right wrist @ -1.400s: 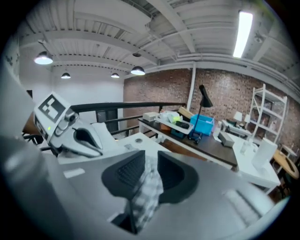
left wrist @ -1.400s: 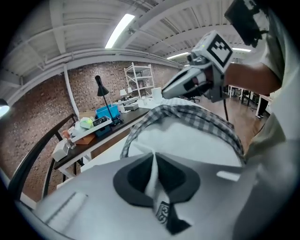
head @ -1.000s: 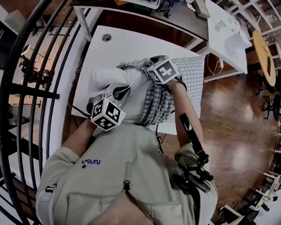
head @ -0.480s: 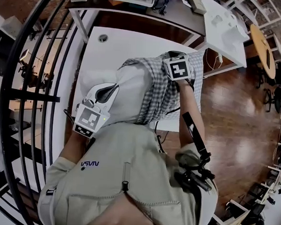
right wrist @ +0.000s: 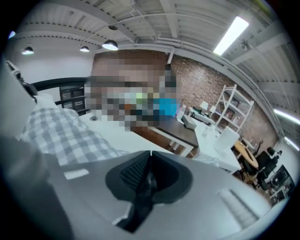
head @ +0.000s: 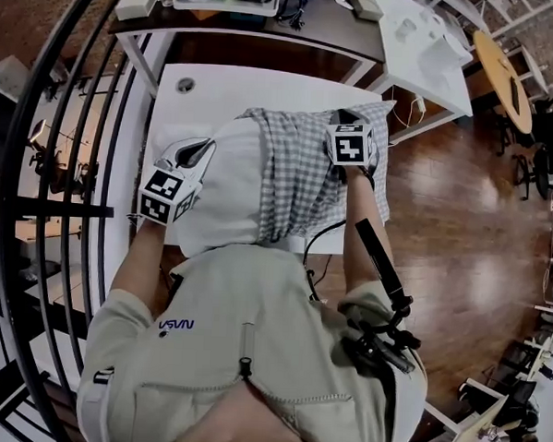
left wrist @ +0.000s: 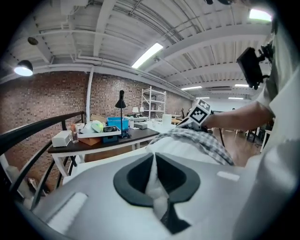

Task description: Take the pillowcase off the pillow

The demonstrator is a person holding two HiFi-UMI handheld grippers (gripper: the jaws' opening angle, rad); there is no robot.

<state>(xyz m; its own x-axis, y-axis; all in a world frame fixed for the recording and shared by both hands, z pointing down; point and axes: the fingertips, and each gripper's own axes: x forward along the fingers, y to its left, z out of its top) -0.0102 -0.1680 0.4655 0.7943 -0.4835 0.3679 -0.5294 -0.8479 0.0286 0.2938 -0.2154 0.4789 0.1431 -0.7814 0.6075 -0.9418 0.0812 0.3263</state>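
Protruding from checked pillowcase (head: 302,171), bare white pillow (head: 227,194) end.

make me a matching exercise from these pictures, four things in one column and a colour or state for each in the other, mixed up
Things:
1. pillow
2. pillowcase
3. left gripper
4. right gripper

Colour or state:
a. shut on the checked cloth
b. plain white, partly bared
c. shut on a fold of white fabric
d. grey-and-white check, bunched over one end of the pillow

Right pairs: 1-b, 2-d, 3-c, 4-a
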